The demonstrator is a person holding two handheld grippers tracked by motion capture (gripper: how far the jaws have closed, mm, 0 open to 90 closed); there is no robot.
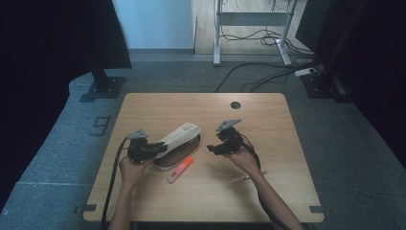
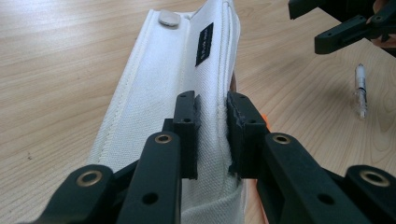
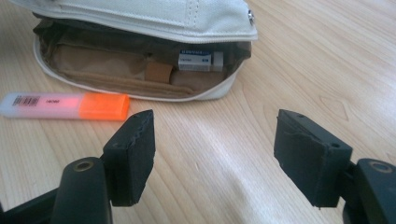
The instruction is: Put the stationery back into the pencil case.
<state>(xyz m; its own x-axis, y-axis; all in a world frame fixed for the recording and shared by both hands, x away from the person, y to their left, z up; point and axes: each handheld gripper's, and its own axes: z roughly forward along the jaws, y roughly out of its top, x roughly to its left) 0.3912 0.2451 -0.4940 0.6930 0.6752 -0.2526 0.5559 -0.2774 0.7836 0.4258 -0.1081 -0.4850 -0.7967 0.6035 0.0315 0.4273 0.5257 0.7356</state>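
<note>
the left gripper (image 2: 212,135) is clenched on the top flap of the white pouch (image 2: 187,79), its pads pinching the canvas and holding the flap up. the pouch (image 1: 178,143) lies left of centre on the table (image 1: 268,191), its mouth agape toward the right gripper (image 1: 214,149). inside, an eraser (image 3: 201,61) sits against the brown lining. the right gripper (image 3: 215,154) hovers just beside the opening, jaws spread wide with nothing between them. an orange highlighter (image 3: 65,106) lies on the wood just in front of the pouch. a clear pen (image 2: 360,90) lies near the right hand (image 1: 242,158).
</note>
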